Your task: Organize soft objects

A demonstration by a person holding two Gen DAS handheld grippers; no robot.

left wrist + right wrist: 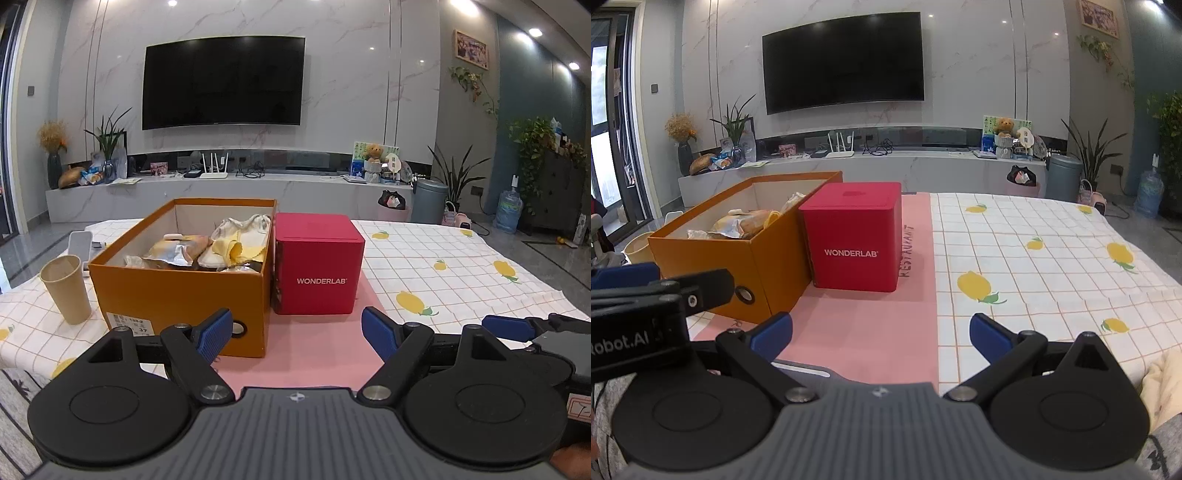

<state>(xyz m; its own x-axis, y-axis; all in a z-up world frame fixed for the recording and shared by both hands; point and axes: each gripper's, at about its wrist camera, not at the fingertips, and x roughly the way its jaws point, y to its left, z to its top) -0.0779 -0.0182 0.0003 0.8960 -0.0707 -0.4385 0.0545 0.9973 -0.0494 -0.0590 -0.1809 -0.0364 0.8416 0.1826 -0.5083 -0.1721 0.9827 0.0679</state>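
- The soft objects (221,243), a crumpled heap of cream, pale yellow and silvery pieces, lie inside the open orange box (177,291); from the left claw (297,334) they sit at about eleven o'clock, up and forward over the near wall.
- The box's long axis runs away from the claws, toward twelve o'clock.
- The left claw looks the nearer one; from the right claw (881,334) the heap (746,223) lies farther off, at about ten o'clock.
- Both claws hang spread wide, pinching nothing.
- A red cube box (317,264) marked WONDERLAB stands touching the orange box's right side, on a pink mat (295,354).
- A paper cup (66,288) stands left of the box on the lemon-print tabletop (461,273).
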